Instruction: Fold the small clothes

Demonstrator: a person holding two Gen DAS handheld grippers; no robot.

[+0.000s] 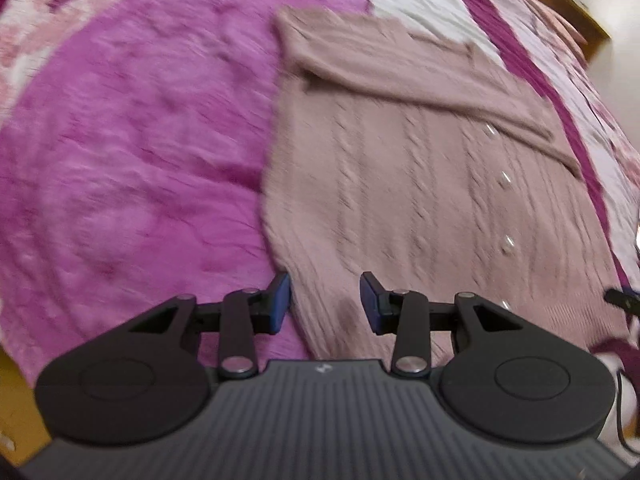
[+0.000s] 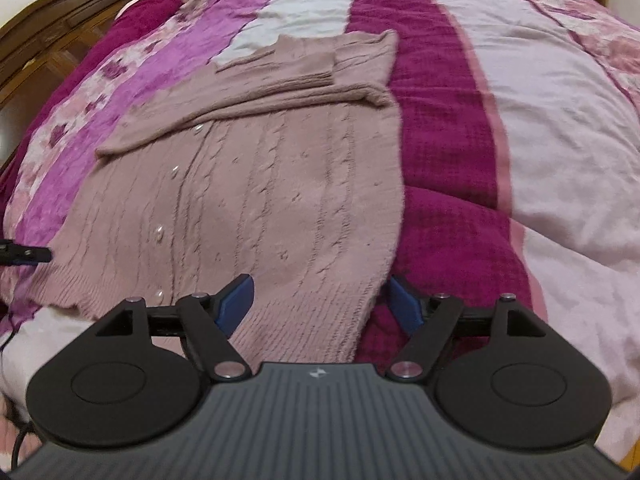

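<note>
Dusty-pink cable-knit cardigan half folded on the bed

Sleeves lie across its chest; we hold left claw and right claw spread at its hem corners, bottom fold undone.

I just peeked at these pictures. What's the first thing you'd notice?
A dusty-pink knitted cardigan with pearly buttons lies flat on a bright pink-and-white striped bedspread, sleeves folded across its top. Both grippers hang open at its hem: the left gripper at one bottom corner, the right gripper at the other.
</note>
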